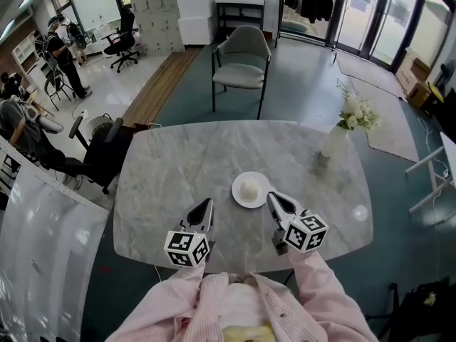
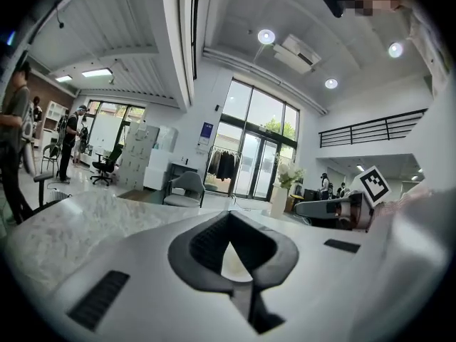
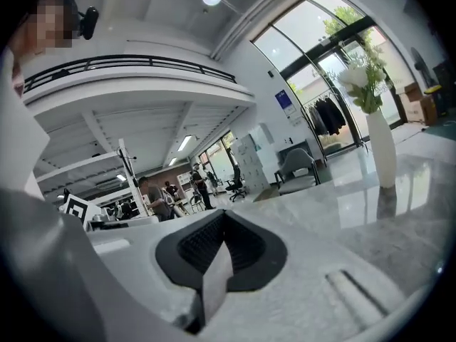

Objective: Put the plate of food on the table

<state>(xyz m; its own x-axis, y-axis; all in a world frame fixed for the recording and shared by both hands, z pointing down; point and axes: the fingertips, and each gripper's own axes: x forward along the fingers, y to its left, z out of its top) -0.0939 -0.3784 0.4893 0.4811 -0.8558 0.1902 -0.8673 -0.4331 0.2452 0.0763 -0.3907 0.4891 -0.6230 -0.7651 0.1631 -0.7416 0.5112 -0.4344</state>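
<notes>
A big oval marble surface (image 1: 178,169) fills the middle of the room, with a grey armchair (image 1: 242,66) standing just beyond its far edge. At the near edge are the pink knitted sleeves (image 1: 313,291) of the person holding the 2 claws. Towards the far right of the surface stands a pale vase (image 1: 333,142) of white flowers. The left claw (image 1: 207,204) is pinched together with nothing in it, its tip aimed across the marble. The right claw (image 1: 271,197) is also closed tight and empty, its tip just beside the right rim of the plate (image 1: 261,198). That small white round plate sits flat on the marble near the middle, ahead of and between the 2 claw tips, with a pale rounded lump of food (image 1: 249,189) at its centre. Each claw carries a cube of black-and-white square markers (image 1: 188,249). A blue sign (image 2: 206,130) by the glass doors is too small to read.
</notes>
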